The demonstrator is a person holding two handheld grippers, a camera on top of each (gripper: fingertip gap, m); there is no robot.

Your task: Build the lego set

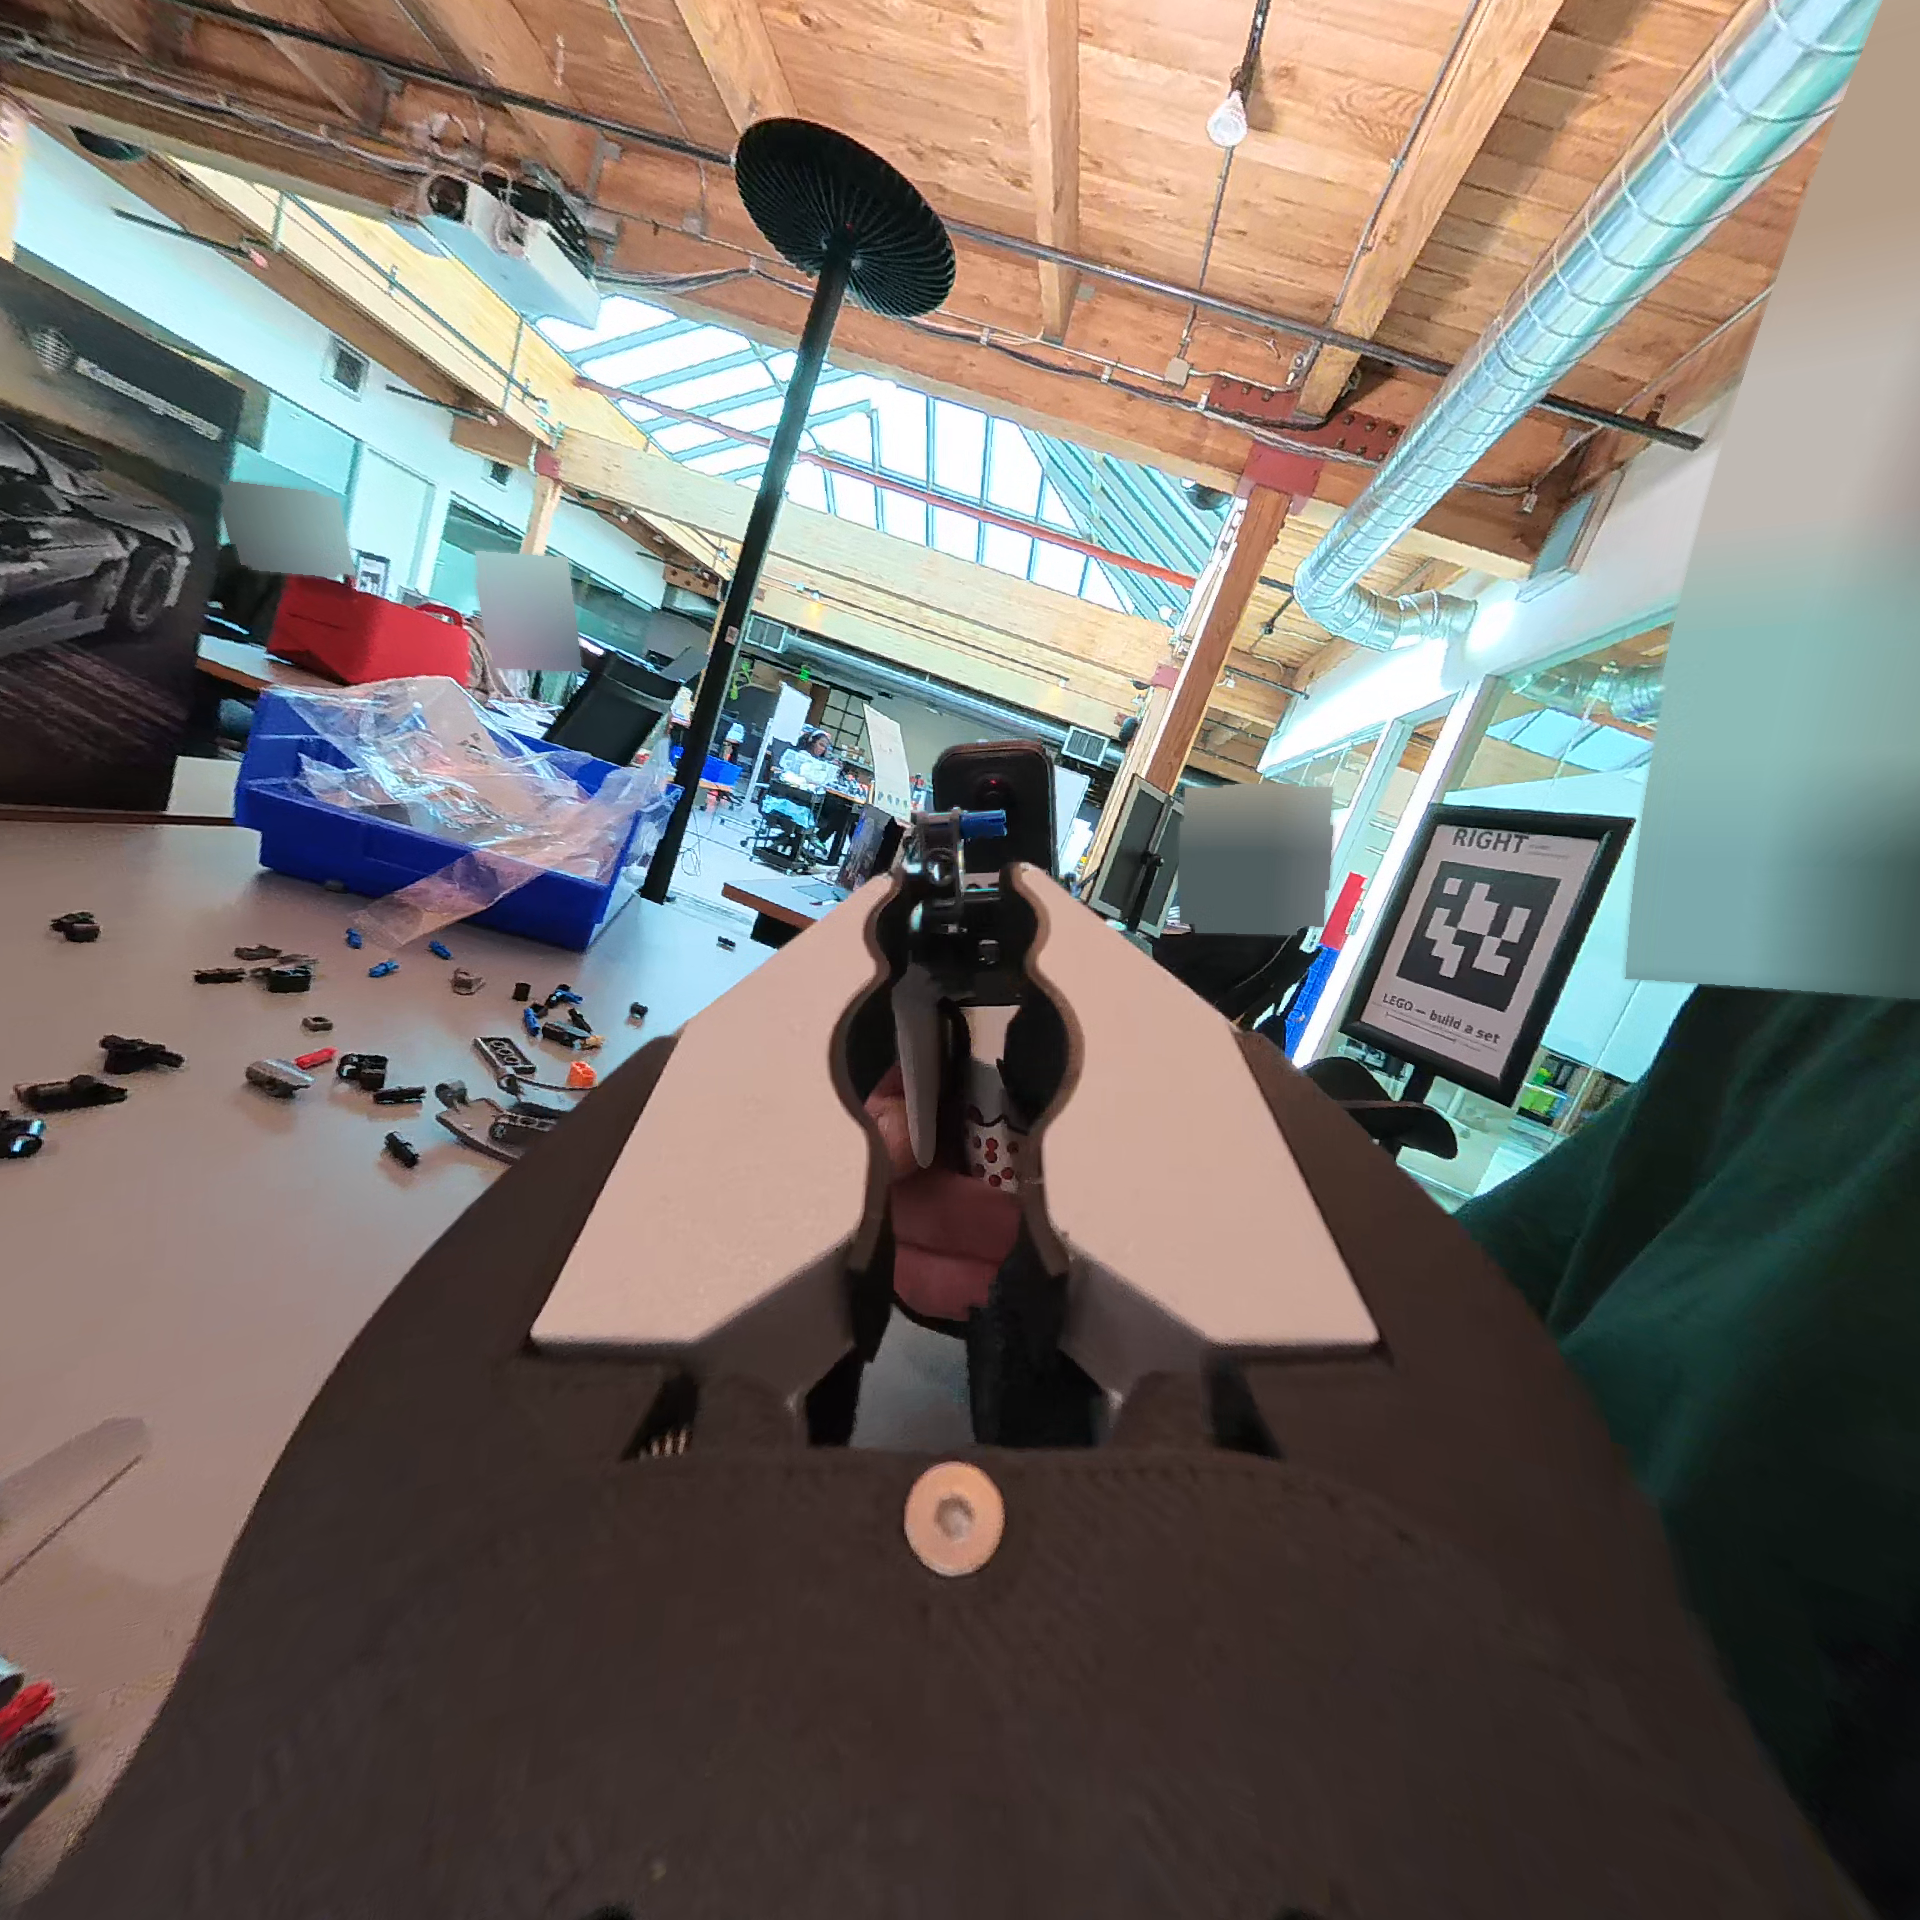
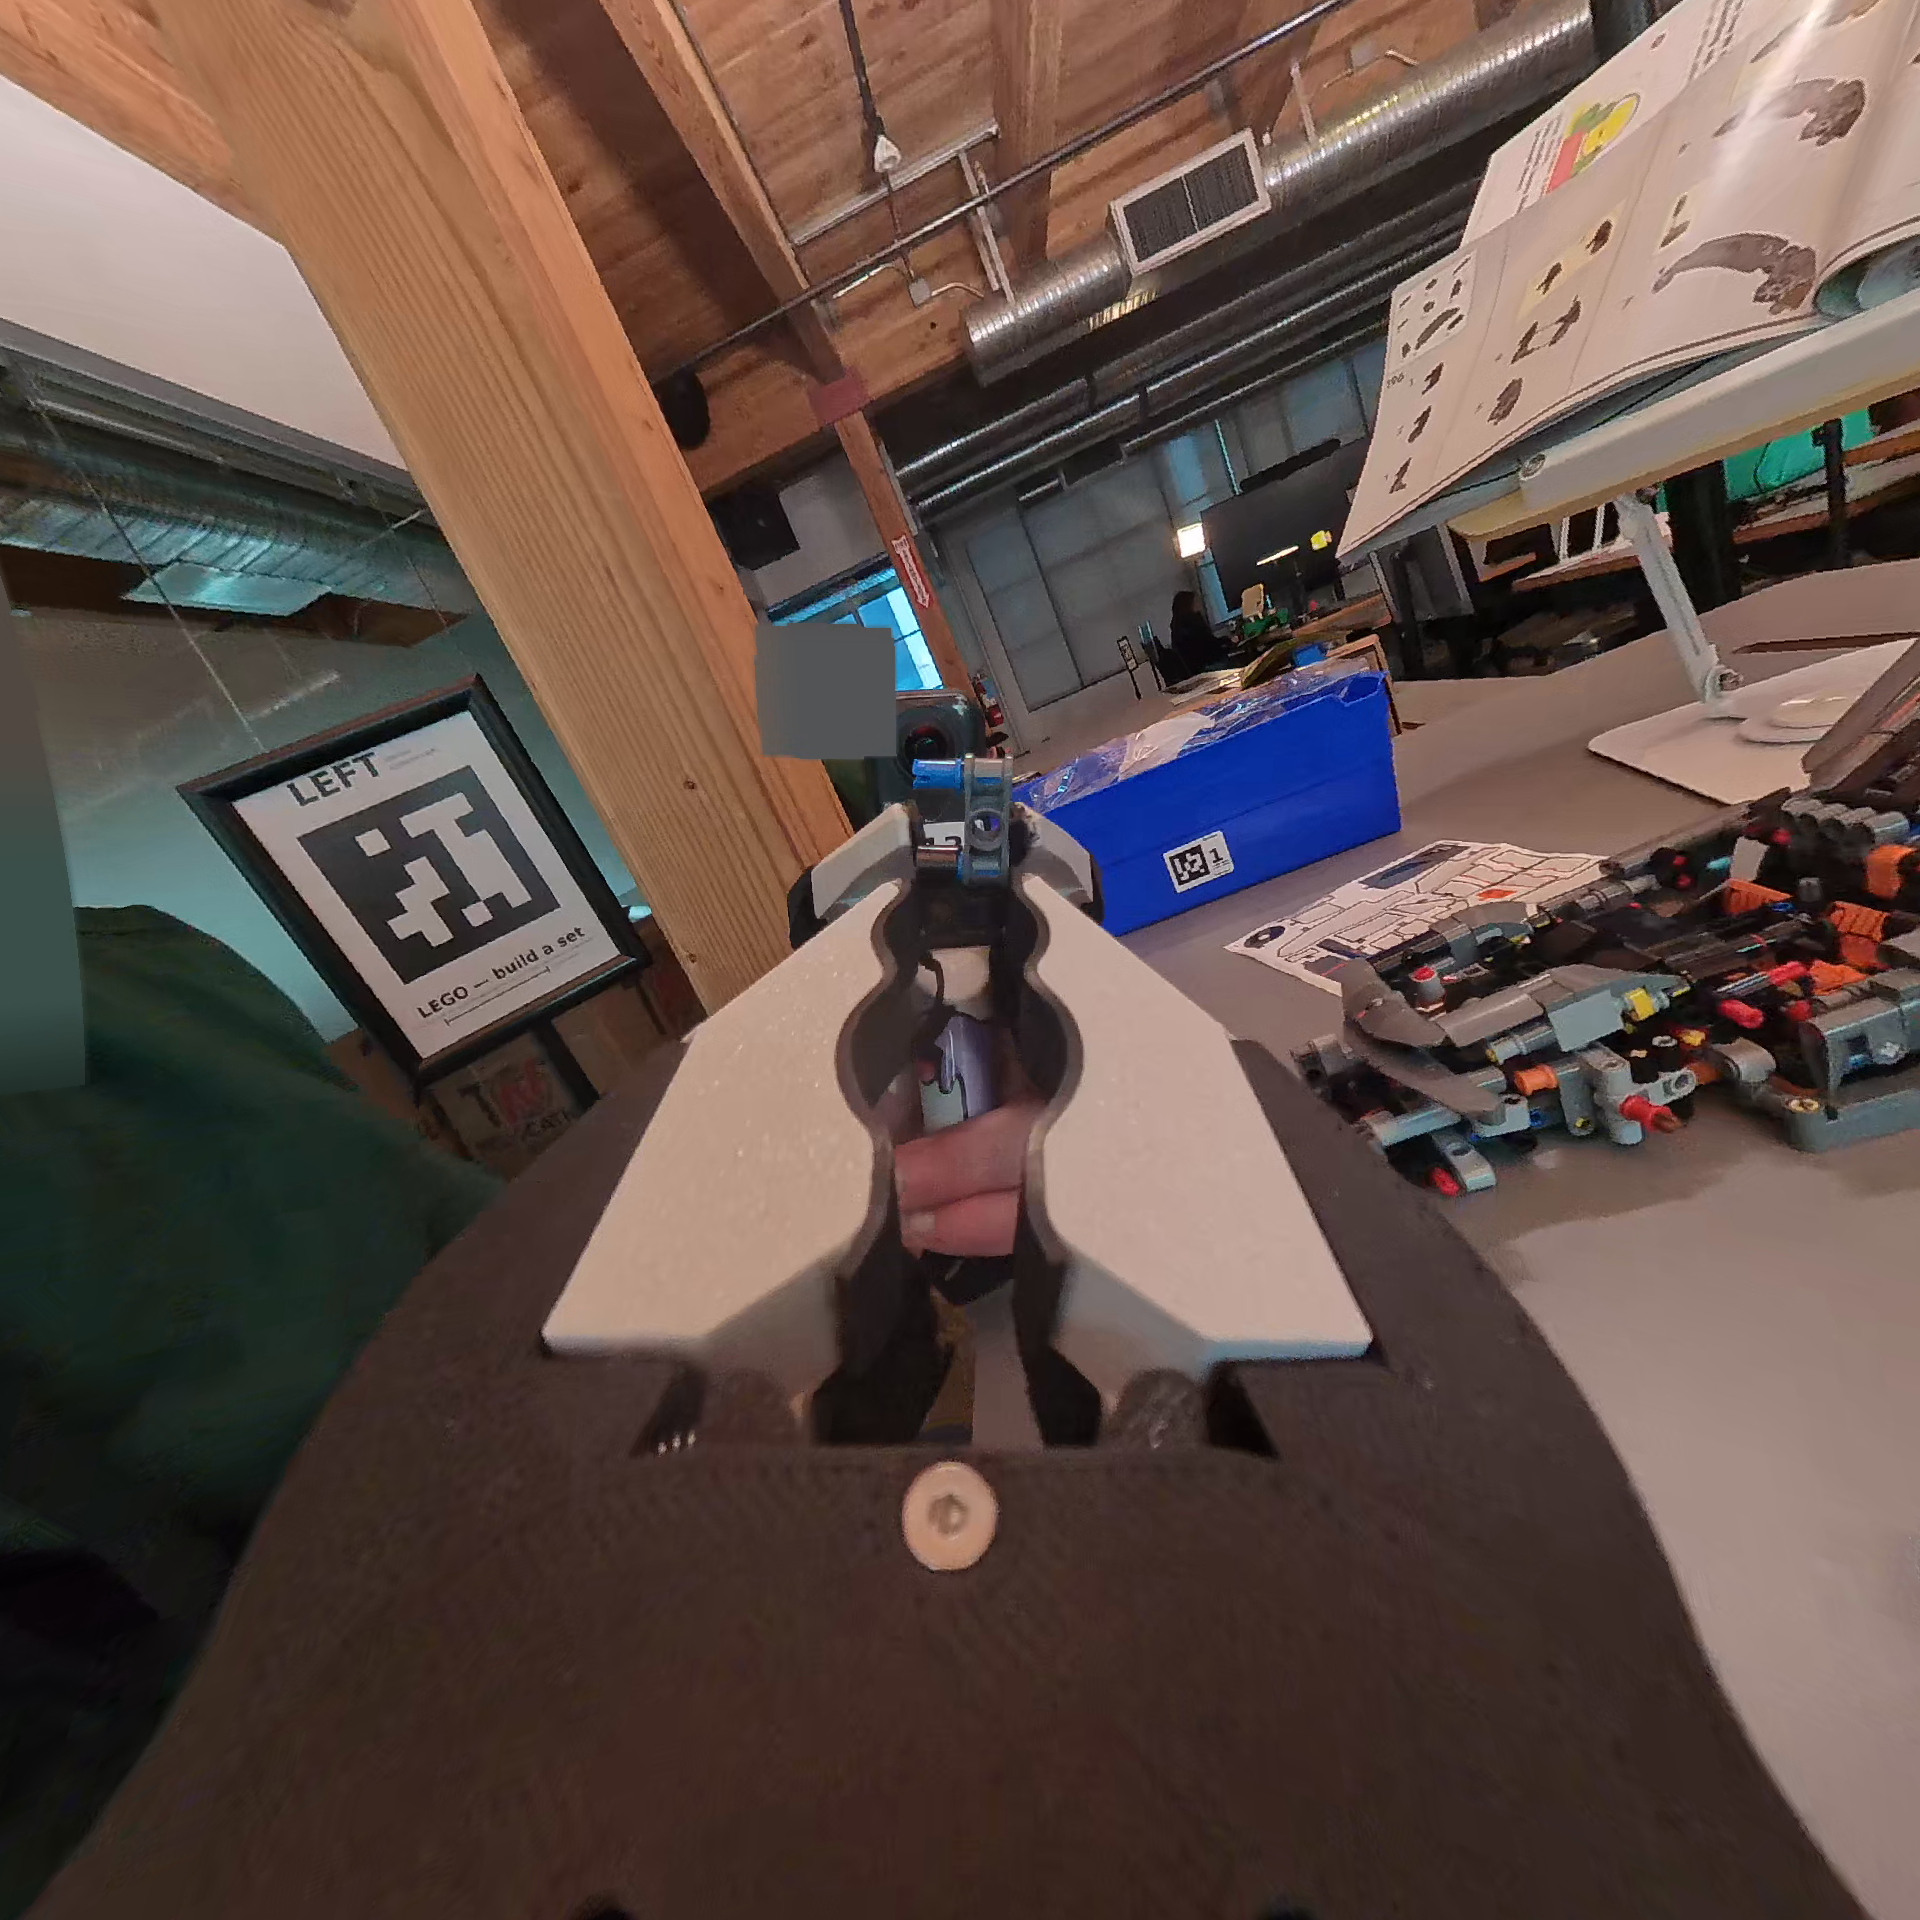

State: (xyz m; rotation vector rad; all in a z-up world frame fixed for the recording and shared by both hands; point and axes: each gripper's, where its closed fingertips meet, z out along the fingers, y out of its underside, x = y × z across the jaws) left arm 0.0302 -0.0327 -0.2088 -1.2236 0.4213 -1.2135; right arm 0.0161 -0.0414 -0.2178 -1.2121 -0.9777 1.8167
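My two grippers point at each other, tip to tip, above the table's edge. My left gripper [image 1: 956, 883] is shut on a small grey-and-black lego assembly with a blue pin [image 1: 966, 836]. My right gripper [image 2: 961, 883] is shut on the same assembly [image 2: 975, 821], seen from its other side. In the right wrist view the left gripper's white fingers [image 2: 857, 857] show just behind the piece. A partly built grey, black and orange lego car [image 2: 1662, 997] lies on the table to the right. Loose lego pieces [image 1: 312, 1049] lie scattered on the table [image 1: 208, 1299] to the left.
A blue bin [image 1: 416, 852] with clear plastic bags stands behind the loose pieces, next to a black pole [image 1: 748, 561]. Another blue bin [image 2: 1247, 810], a printed sheet [image 2: 1382, 904] and an open instruction booklet [image 2: 1662, 270] on a white stand sit by the car. A wooden post [image 2: 540, 499] and framed signs [image 2: 426, 873] stand beyond.
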